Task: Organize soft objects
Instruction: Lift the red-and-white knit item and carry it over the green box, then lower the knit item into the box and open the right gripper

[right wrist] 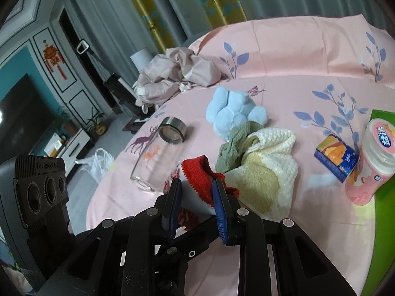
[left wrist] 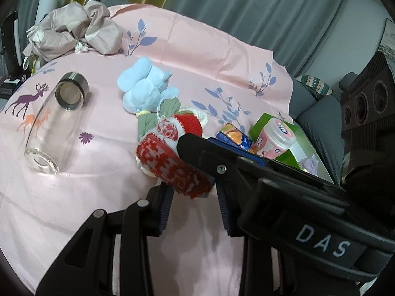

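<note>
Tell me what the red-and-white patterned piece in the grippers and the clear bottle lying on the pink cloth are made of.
Red-and-white patterned piece: knitted yarn, apparently wool or acrylic; visible stitch rows, matte.
Clear bottle: looks like glass, maybe hard plastic; transparent, glossy thick base, with a brushed-metal cap.

green box (right wrist: 384,192): cut off by the right edge – lid hidden
knit sock (left wrist: 172,165): far end tucked behind the right tool (left wrist: 192,143)
pink jar (right wrist: 370,162): label too blurry to read

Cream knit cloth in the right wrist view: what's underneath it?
The cream knit cloth lies on the pink sheet. A green cloth pokes out at its left edge. How far that runs beneath, or anything else there, is covered.
</note>
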Action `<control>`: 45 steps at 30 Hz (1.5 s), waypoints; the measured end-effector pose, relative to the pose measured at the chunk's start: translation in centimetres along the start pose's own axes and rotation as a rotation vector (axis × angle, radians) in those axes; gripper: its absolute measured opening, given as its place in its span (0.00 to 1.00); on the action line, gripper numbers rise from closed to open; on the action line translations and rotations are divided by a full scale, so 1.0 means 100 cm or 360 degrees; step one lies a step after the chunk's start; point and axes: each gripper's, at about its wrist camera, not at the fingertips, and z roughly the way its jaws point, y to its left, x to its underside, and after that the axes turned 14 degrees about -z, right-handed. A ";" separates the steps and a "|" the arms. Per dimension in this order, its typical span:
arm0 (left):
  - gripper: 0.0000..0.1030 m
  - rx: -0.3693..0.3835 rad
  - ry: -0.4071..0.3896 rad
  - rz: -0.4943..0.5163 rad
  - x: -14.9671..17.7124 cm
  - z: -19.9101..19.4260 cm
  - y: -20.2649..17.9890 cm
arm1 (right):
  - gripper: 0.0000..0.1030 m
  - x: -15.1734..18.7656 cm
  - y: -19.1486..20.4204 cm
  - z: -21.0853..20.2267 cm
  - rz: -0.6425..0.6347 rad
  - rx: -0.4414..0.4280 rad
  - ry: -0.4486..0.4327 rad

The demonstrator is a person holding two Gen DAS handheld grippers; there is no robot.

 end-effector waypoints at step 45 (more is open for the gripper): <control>0.31 0.0279 0.0163 0.0798 0.033 0.047 -0.205 | 0.28 0.049 -0.135 -0.168 0.0675 0.0278 -0.0539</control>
